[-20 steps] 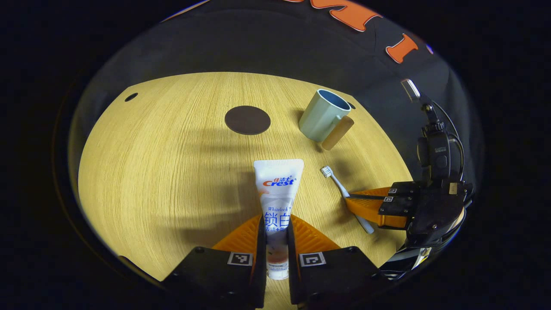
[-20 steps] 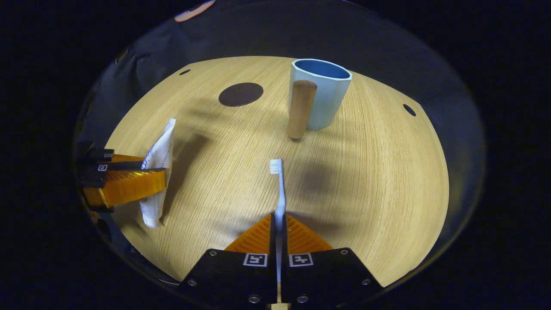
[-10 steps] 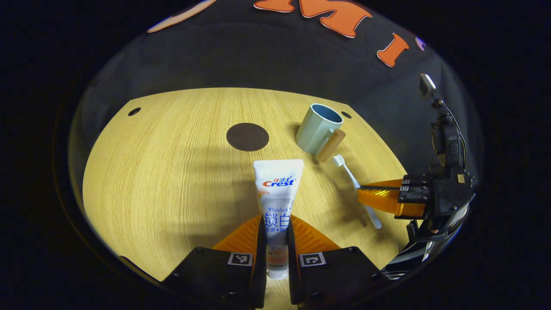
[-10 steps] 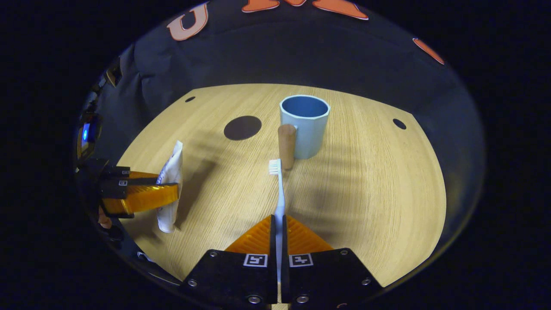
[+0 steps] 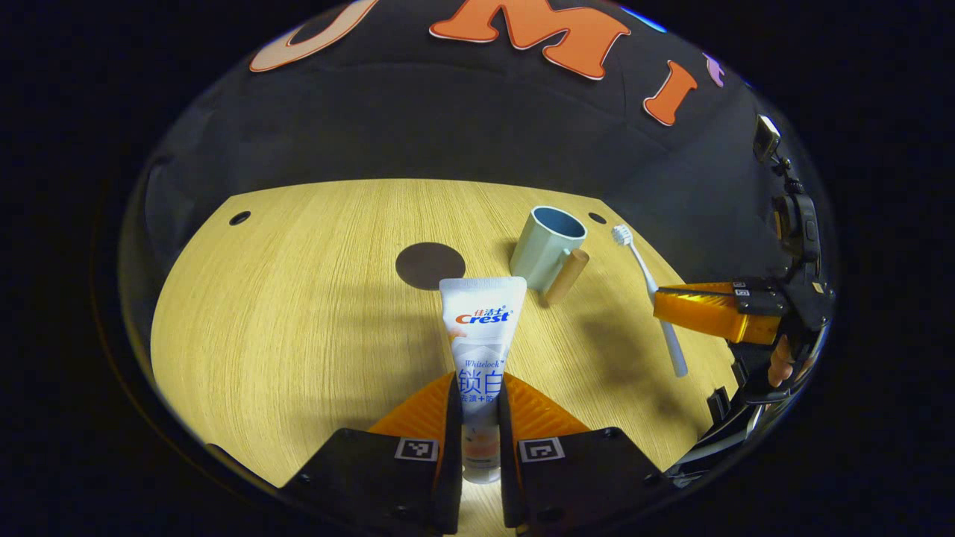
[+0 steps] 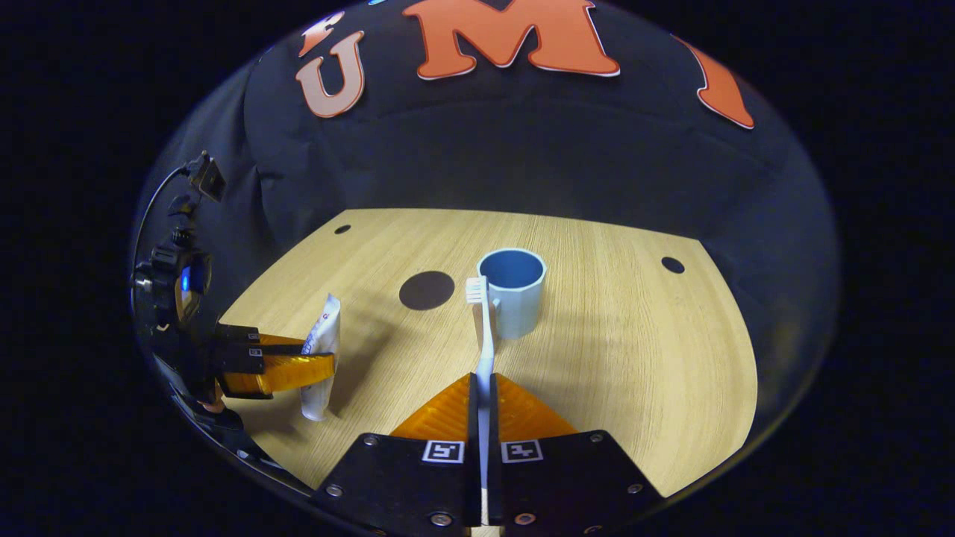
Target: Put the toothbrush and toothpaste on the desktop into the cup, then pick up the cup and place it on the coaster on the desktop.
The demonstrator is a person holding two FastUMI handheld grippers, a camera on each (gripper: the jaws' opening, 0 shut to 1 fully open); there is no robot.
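Note:
My left gripper (image 5: 478,388) is shut on a white toothpaste tube (image 5: 481,328), held above the wooden desktop (image 5: 298,313). The tube points toward the dark round coaster (image 5: 430,265). A pale blue cup (image 5: 546,247) with a wooden handle stands upright right of the coaster. At the right of the left gripper view, my right gripper (image 5: 694,313) holds a white toothbrush (image 5: 653,294) up in the air. In the right gripper view, my right gripper (image 6: 482,388) is shut on the toothbrush (image 6: 485,335), bristles near the cup (image 6: 513,291). The left gripper (image 6: 298,369) with the tube (image 6: 319,365) is at the left.
Small dark holes (image 6: 672,265) mark the desktop near its far corners. The black cloth wall rises behind the far edge. The coaster (image 6: 426,290) lies left of the cup. A hand (image 5: 780,362) shows behind the right gripper.
Both grippers have risen and pulled back from the desktop, carrying the toothpaste and the toothbrush upward. The cup and coaster look smaller and farther now.

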